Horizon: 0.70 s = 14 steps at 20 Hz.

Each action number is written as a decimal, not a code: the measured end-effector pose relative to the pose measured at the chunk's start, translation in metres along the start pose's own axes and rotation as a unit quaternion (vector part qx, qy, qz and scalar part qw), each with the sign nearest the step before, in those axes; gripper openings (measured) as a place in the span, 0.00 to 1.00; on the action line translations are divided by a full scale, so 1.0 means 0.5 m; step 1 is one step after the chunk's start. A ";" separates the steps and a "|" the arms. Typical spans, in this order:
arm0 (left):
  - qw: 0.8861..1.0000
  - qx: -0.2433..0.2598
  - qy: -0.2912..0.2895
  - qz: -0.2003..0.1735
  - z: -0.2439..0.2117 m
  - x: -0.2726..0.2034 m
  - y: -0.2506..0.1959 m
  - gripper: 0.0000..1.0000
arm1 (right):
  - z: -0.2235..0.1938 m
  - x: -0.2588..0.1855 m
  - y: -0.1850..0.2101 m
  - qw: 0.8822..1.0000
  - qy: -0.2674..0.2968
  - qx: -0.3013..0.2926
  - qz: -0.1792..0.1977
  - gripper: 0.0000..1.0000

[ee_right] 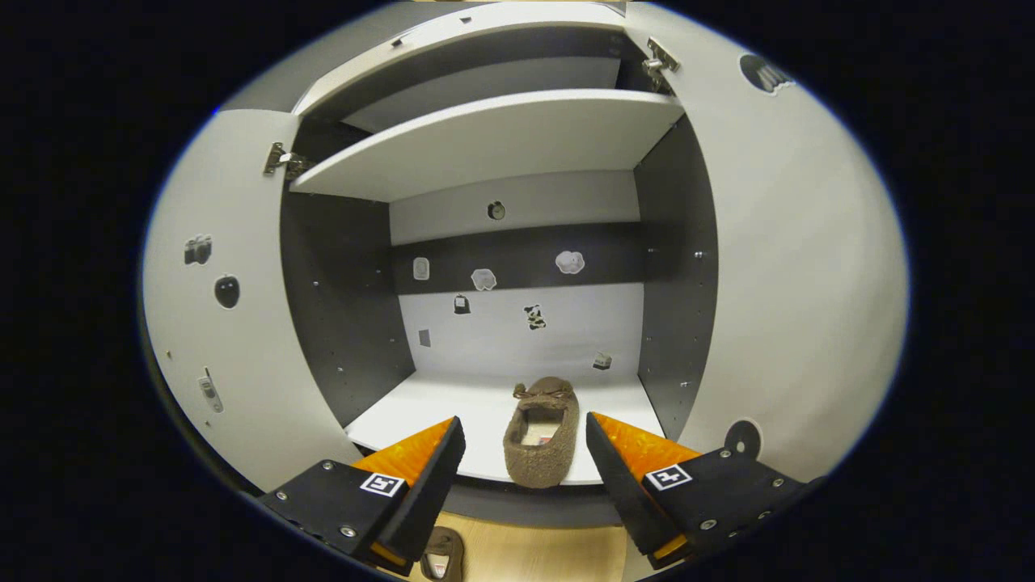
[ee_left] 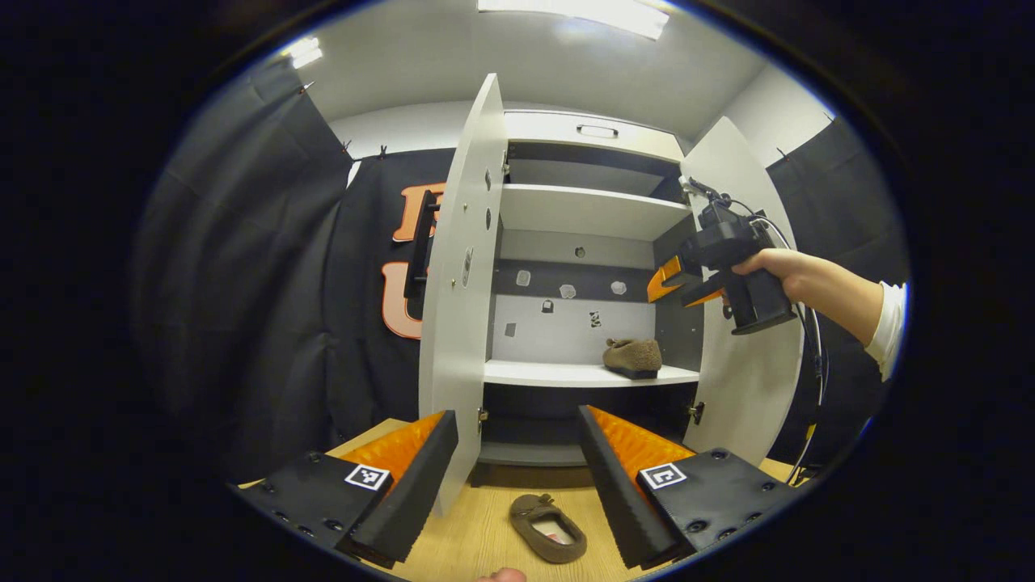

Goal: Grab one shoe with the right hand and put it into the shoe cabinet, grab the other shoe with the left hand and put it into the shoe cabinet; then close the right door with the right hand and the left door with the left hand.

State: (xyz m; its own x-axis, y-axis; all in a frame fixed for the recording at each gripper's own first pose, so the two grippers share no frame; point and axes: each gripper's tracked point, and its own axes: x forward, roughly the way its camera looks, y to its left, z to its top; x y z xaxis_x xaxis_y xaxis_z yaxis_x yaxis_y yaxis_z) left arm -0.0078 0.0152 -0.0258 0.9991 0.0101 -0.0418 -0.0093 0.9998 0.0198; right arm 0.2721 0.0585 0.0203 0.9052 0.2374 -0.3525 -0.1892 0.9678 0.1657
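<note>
One shoe [ee_right: 542, 432] already lay on the lower shelf [ee_right: 453, 420] of the shoe cabinet [ee_left: 590, 129], near the front edge and toward the right side. The right gripper [ee_right: 525, 453] stood in front of it, spread wide and holding nothing. The other shoe [ee_left: 547, 528] lay on the wooden floor [ee_left: 477, 533] before the cabinet, with its opening turned up. The left gripper [ee_left: 517, 453] hovered above it, also wide apart and empty.

The main risk, in my judgement, was the grasp of the floor shoe. It looked soft and low, so the fingers could pinch only the rim and let it slip or fold on the way up. The left door [ee_left: 457, 275] stood open just beside the left gripper and could be knocked during the lift. The second shoe could also push the first one, which sat close to the shelf edge. The right door [ee_left: 748, 323] was open too.
</note>
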 end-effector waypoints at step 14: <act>0.998 -0.001 0.033 -0.055 -0.030 -0.052 -0.098 0.96 | -0.238 -0.305 0.015 0.999 -0.053 0.007 0.013 0.93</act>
State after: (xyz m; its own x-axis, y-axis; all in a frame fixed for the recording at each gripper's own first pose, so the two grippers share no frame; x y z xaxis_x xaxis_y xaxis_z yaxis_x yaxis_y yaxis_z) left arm -0.0340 -0.0339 -0.0408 0.9890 -0.0991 -0.1097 0.1008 0.9949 0.0100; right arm 0.0876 0.0396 -0.0344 0.9354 0.2506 -0.2494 -0.2075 0.9603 0.1866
